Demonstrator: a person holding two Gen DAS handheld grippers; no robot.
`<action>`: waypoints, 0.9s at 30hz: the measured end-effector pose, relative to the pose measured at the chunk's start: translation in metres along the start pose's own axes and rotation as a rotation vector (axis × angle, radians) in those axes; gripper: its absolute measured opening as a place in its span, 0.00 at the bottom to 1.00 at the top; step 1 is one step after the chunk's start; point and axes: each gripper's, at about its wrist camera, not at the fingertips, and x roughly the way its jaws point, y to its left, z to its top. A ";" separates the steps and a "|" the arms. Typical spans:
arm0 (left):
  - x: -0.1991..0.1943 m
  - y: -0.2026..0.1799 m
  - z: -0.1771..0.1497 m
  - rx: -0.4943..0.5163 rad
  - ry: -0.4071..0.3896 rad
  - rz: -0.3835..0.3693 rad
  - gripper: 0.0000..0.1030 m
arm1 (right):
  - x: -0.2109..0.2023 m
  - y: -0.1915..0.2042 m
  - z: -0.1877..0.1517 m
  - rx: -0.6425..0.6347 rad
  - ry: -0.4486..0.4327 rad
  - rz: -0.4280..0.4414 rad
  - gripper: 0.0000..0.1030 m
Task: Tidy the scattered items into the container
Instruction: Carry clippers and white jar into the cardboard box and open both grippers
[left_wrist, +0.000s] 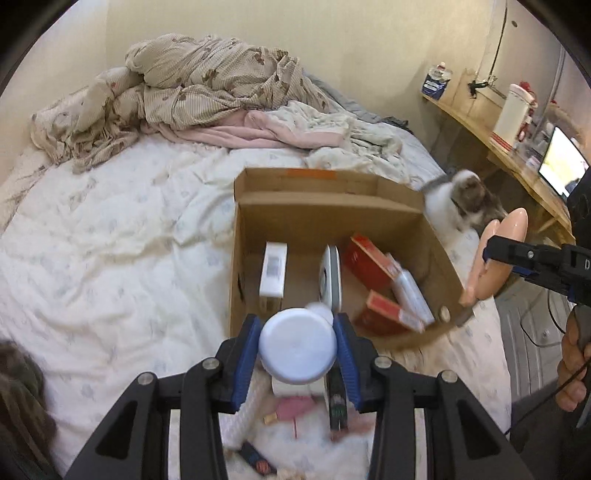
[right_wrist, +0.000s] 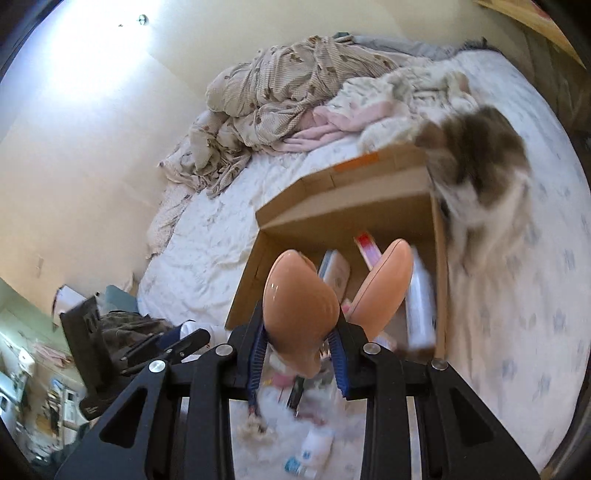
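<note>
The left tool (left_wrist: 298, 347) is clamped on a white round-capped bottle (left_wrist: 297, 345), held just short of the cardboard box (left_wrist: 328, 206)'s near edge. It looks light, rigid and smooth, likely to slip, so the pads belong on its straight sides. The right tool (right_wrist: 299, 354) pinches a glossy peach U-shaped piece (right_wrist: 301, 314) over the box's near wall; it seems slippery and best held at the bend. A cat (right_wrist: 480, 166) crowds the box's far corner.
</note>
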 end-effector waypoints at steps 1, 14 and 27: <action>0.007 -0.001 0.008 0.003 0.004 0.005 0.40 | 0.007 0.001 0.006 -0.012 0.004 -0.010 0.33; 0.104 -0.021 0.018 0.158 0.176 0.144 0.40 | 0.091 -0.024 -0.006 -0.021 0.158 -0.070 0.33; 0.121 -0.022 0.011 0.132 0.228 0.141 0.73 | 0.098 -0.034 -0.005 0.029 0.174 -0.094 0.67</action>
